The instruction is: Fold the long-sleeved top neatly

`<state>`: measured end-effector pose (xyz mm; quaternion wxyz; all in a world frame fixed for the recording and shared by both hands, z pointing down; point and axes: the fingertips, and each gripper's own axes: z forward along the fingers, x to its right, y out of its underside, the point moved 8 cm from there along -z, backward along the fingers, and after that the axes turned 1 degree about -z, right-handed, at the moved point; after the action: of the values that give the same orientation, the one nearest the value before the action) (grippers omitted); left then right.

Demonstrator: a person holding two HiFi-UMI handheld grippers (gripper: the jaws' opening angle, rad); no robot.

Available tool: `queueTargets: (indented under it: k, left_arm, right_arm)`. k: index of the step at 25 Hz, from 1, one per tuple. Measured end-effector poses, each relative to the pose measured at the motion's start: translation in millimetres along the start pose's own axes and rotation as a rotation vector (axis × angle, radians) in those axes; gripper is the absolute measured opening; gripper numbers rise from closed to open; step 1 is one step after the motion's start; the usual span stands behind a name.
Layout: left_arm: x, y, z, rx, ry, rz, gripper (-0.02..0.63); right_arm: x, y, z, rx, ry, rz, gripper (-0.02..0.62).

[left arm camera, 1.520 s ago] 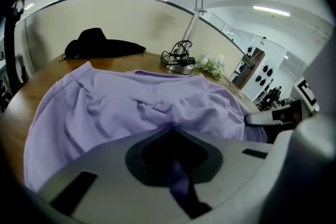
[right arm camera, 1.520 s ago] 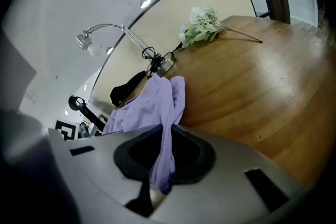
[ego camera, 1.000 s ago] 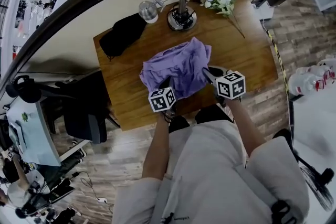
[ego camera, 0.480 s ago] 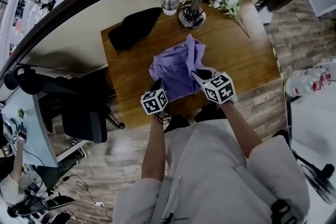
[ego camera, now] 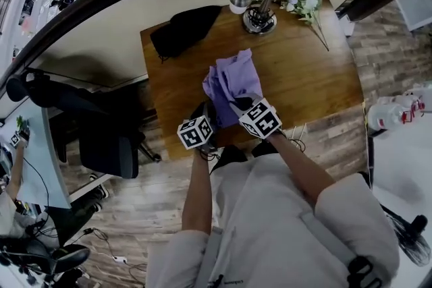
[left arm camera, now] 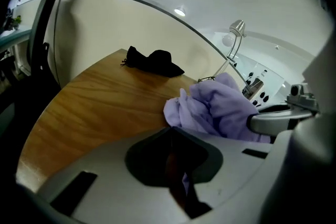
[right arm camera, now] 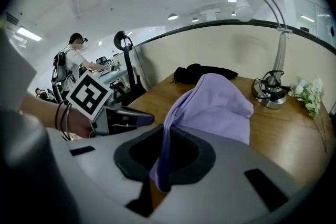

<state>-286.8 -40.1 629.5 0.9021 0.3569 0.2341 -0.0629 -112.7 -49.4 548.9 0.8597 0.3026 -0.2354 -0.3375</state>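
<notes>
A lilac long-sleeved top point(ego camera: 233, 77) lies bunched in a narrow heap on the wooden table point(ego camera: 304, 71), near its front edge. My left gripper point(ego camera: 208, 112) is at the heap's near left corner, my right gripper point(ego camera: 237, 104) just beside it at the near right. In the left gripper view, the jaws of the left gripper point(left arm camera: 172, 136) are shut with a strip of lilac cloth pinched between them, and the top point(left arm camera: 220, 107) rises beyond. In the right gripper view, my right gripper point(right arm camera: 164, 136) is shut on a fold of the top point(right arm camera: 215, 99), which hangs from its jaws.
A black cloth bundle point(ego camera: 185, 27) lies at the table's back left. A desk lamp point(ego camera: 260, 10) and a bunch of pale flowers point(ego camera: 304, 3) stand at the back. A black office chair point(ego camera: 108, 138) is left of the table. A person point(right arm camera: 73, 60) stands far off.
Both grippers have moved left and drawn close together, the right one more. The top, spread wide before, is now gathered into a narrow heap between them.
</notes>
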Motion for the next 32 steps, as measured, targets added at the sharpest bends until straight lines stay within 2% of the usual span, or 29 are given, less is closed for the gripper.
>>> queueTargets:
  k: [5, 7, 9, 10, 12, 14, 15, 17, 20, 22, 25, 29, 32]
  left_arm:
    - [-13, 6, -8, -0.001, -0.025, -0.016, 0.029]
    - [-14, 6, -11, 0.001, -0.032, -0.018, 0.029]
    - [-13, 1, -14, 0.013, -0.031, -0.009, 0.029]
    - [-11, -2, -16, 0.023, -0.027, -0.001, 0.029]
    - [-4, -11, -18, 0.05, -0.013, 0.021, 0.029]
    - [6, -22, -18, 0.082, 0.004, 0.037, 0.029]
    - [13, -28, -17, 0.097, 0.014, 0.048, 0.029]
    - [29, -42, -14, 0.122, 0.035, 0.087, 0.029]
    - [56, -62, -9, 0.151, 0.062, 0.158, 0.029]
    - [76, -68, -1, 0.153, 0.112, 0.179, 0.029]
    - [97, -63, 24, 0.1, 0.174, 0.206, 0.029]
    - [89, -57, 64, -0.009, 0.129, 0.246, 0.029]
    - [76, -60, 81, -0.058, 0.094, 0.273, 0.029]
  right_arm:
    - [-27, 9, 33, -0.075, -0.024, -0.041, 0.043]
    - [-37, 13, 41, -0.093, -0.073, -0.039, 0.073]
    - [-43, 11, 37, -0.062, -0.142, -0.023, 0.148]
    - [-43, 10, 31, -0.027, -0.174, -0.009, 0.156]
    - [-37, 6, 14, 0.076, -0.213, 0.023, 0.134]
    - [-21, 2, 0, 0.195, -0.191, 0.046, 0.108]
    - [-9, 3, -6, 0.238, -0.157, 0.055, 0.097]
    - [19, 11, -11, 0.263, -0.051, 0.079, 0.064]
    - [51, 30, -5, 0.213, 0.091, 0.094, 0.02]
    - [52, 40, 6, 0.155, 0.108, 0.018, 0.014]
    - [34, 50, 18, 0.094, 0.062, -0.111, 0.005]
    - [15, 71, 20, 0.07, -0.02, -0.159, 0.005]
    - [5, 96, 21, 0.025, -0.082, -0.227, 0.005]
